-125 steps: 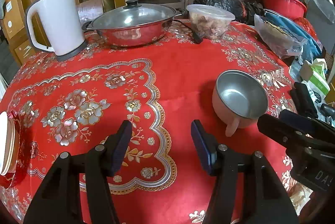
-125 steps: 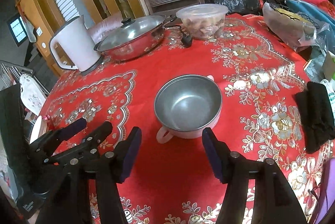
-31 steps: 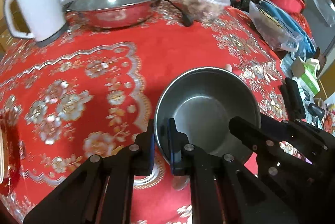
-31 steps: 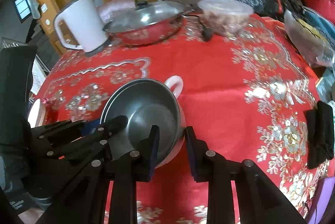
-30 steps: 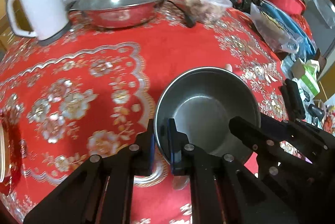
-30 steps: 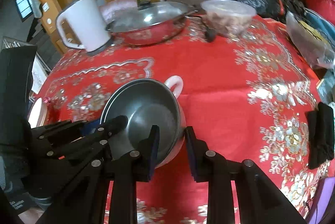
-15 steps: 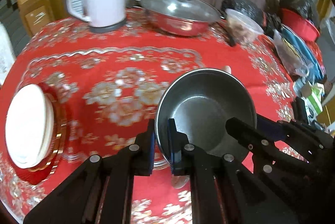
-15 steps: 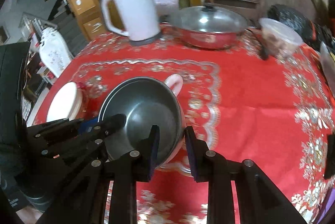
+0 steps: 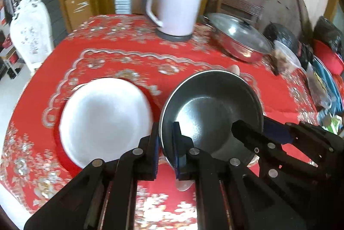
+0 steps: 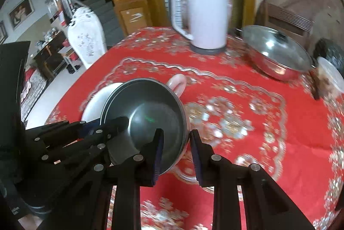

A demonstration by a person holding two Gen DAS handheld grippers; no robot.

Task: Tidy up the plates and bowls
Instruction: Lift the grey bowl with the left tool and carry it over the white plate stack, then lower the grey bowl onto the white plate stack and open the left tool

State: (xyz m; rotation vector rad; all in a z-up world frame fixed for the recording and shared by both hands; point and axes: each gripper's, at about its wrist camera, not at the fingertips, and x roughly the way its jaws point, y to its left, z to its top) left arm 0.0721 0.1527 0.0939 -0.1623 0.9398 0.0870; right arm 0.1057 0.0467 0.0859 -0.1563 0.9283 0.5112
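A steel-lined pink bowl [image 9: 211,109] [image 10: 148,114] with small pink handles hangs in the air above the table, tilted, held by both grippers. My left gripper [image 9: 165,144] is shut on its near-left rim, and my right gripper [image 10: 176,150] is shut on its right rim. Just left of the bowl lies a stack of white plates [image 9: 105,118] on a red plate [image 9: 66,163]. In the right wrist view the white plates [image 10: 96,101] peek out behind the bowl's left side.
A white kettle [image 9: 176,2] [image 10: 204,15] stands at the back, a lidded steel pan [image 9: 238,38] [image 10: 277,51] to its right, then a plastic food tub [image 9: 286,58]. Bags crowd the right edge. A white chair back [image 9: 30,28] rises beyond the table's left edge.
Both grippers closed on the bowl's rim, lifted it, and carried it left across the table. The plate stack, earlier at the far left edge, now lies right beside the bowl.
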